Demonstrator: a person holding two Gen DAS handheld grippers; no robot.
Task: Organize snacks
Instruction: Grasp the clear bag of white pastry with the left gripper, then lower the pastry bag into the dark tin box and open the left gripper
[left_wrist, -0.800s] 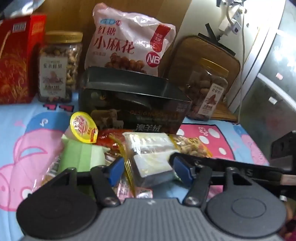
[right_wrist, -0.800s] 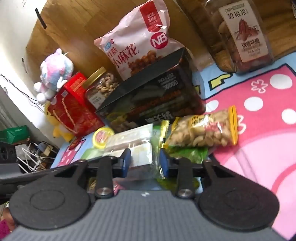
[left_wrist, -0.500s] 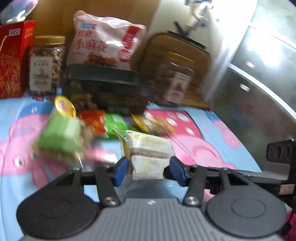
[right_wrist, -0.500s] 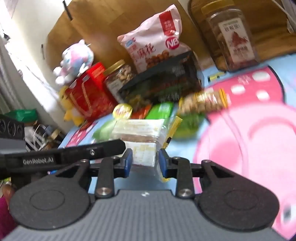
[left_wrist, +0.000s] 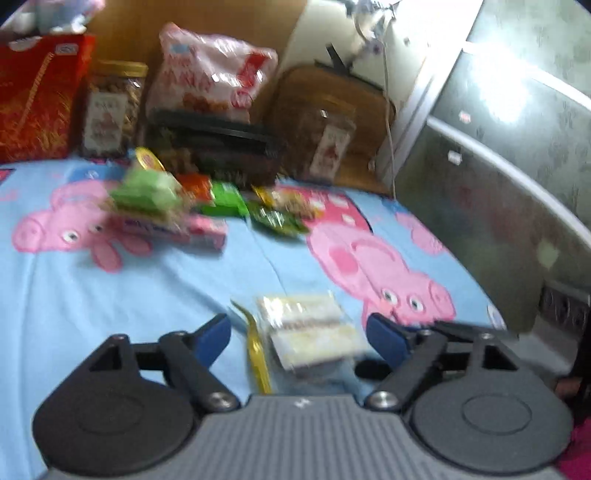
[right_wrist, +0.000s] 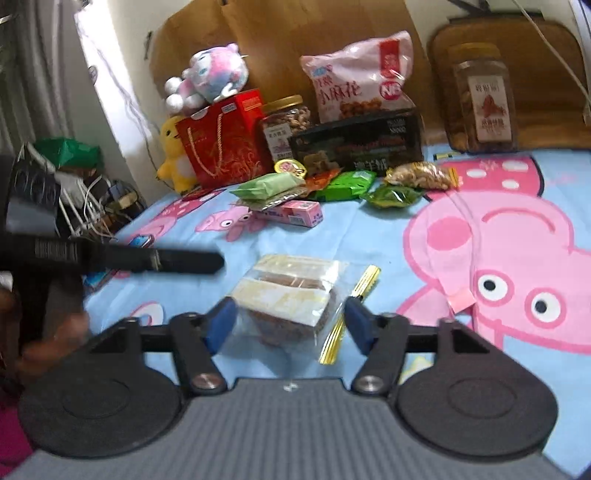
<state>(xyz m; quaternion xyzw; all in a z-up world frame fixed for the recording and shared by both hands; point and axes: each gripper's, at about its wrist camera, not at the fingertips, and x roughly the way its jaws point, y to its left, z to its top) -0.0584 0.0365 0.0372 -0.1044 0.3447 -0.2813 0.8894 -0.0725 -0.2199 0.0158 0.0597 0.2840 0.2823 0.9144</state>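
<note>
A clear sandwich-cake packet with gold seams lies on the blue cartoon sheet, between the open fingers of my right gripper. It also shows in the left wrist view, between the open fingers of my left gripper. Neither gripper touches it. A pile of small snacks lies further back: green packets, a pink box, a peanut bag, a yellow jelly cup.
At the back stand a dark box, a pink bag, two nut jars, a red gift bag and plush toys. A wall panel runs along the right. The left gripper's arm crosses the left.
Both grippers pulled back from the snack pile with the sandwich packet. The right gripper, shut on it before, has opened, and the packet now lies on the sheet.
</note>
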